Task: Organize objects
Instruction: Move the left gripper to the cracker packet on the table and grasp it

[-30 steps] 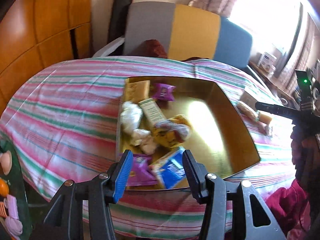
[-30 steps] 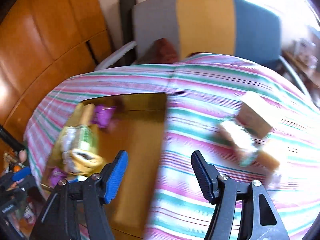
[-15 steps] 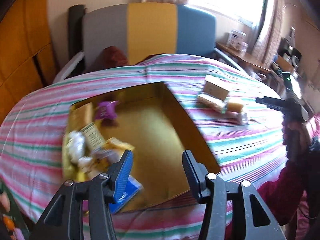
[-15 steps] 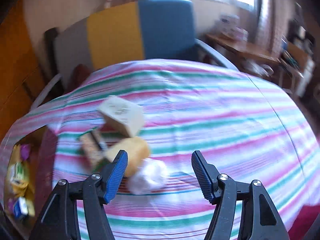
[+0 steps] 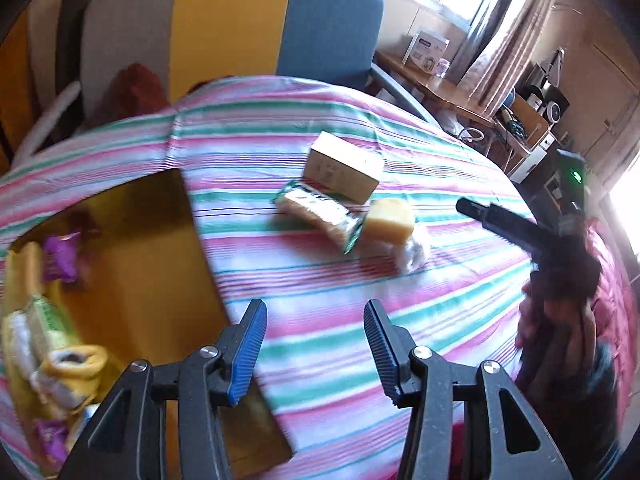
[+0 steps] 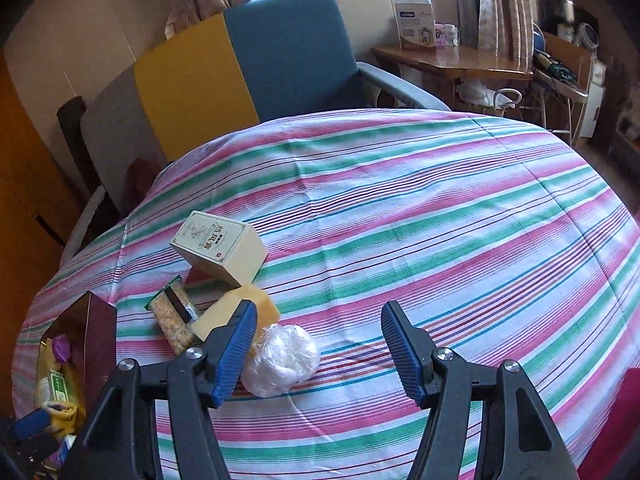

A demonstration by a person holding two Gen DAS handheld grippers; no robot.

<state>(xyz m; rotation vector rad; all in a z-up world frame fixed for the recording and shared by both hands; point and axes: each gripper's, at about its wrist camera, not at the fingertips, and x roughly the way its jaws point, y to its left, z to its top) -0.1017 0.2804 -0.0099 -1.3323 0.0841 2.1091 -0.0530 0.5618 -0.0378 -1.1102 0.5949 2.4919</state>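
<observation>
On the striped tablecloth lie a cream box (image 6: 220,246), a green-edged cracker pack (image 6: 172,316), a yellow block (image 6: 236,312) and a clear plastic wad (image 6: 282,354). In the left wrist view the same cluster shows as the box (image 5: 342,168), the pack (image 5: 320,212), the yellow block (image 5: 389,221) and the wad (image 5: 412,252). A gold tray (image 5: 140,264) at left holds several snack packets. My left gripper (image 5: 314,346) hangs open over the cloth beside the tray's right wall. My right gripper (image 6: 316,350) is open, empty, with its left finger just in front of the wad.
A grey, yellow and blue armchair (image 6: 240,60) stands behind the table. A wooden side table (image 6: 448,64) with boxes is at back right. The person's hand holding the right gripper (image 5: 560,280) shows at the right of the left wrist view. Bare striped cloth (image 6: 440,220) spreads right.
Both views have swung from the tray toward the loose items on the cloth. The right gripper went first and has held still since; the left one is still sweeping right. Neither has taken hold of anything.
</observation>
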